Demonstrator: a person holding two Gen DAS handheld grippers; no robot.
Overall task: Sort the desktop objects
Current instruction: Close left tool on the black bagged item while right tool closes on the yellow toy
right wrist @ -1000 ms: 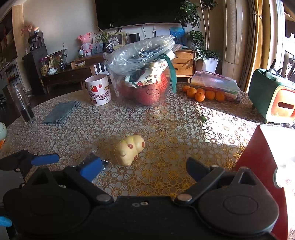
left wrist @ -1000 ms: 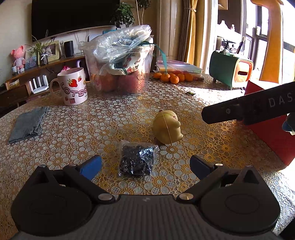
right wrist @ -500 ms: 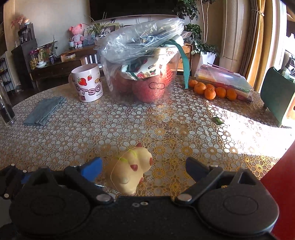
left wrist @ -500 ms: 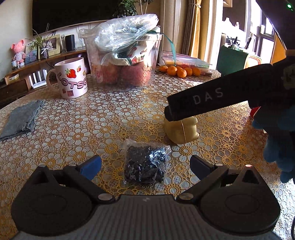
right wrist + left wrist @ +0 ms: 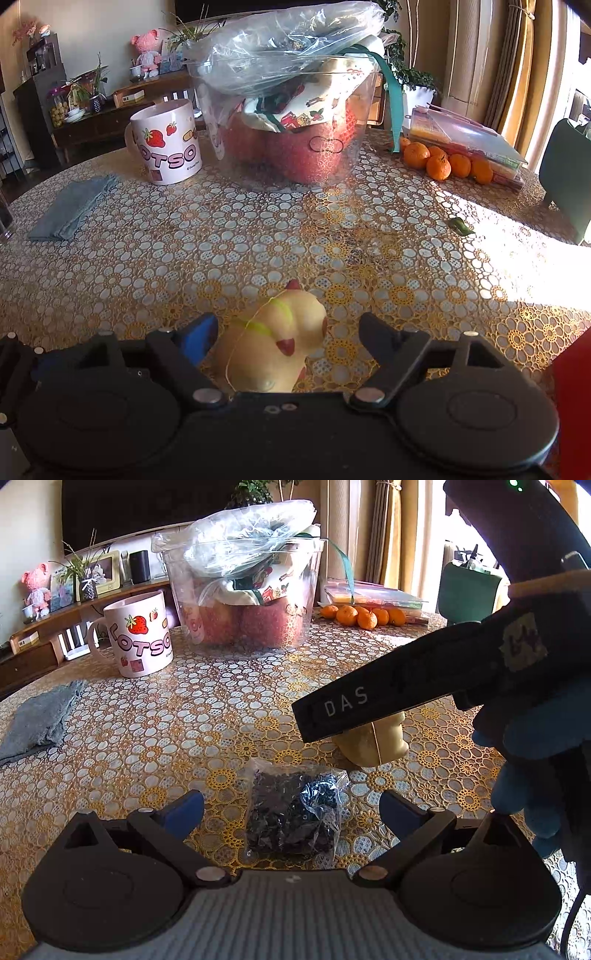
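Note:
A small clear bag of dark beads (image 5: 293,812) lies on the lace tablecloth between the fingers of my left gripper (image 5: 291,812), which stands open around it without touching. Just beyond it sits a yellow squishy toy (image 5: 373,744) with red spots (image 5: 275,347). My right gripper (image 5: 288,332) straddles this toy; its jaws are closing, the left blue pad (image 5: 199,334) close to the toy, the right finger (image 5: 376,332) still apart from it. In the left wrist view the right gripper's black body (image 5: 406,686) and a blue-gloved hand (image 5: 528,760) cover part of the toy.
Farther back stand a strawberry mug (image 5: 166,142), a clear tub (image 5: 295,110) with apples and a plastic bag, several oranges (image 5: 443,162) beside a flat plastic case, and a grey cloth (image 5: 74,206) at left. A red box edge (image 5: 570,406) is at right.
The right gripper came down and forward over the yellow toy, and its fingers narrowed around it. The left gripper edged closer to the bead bag and stays open.

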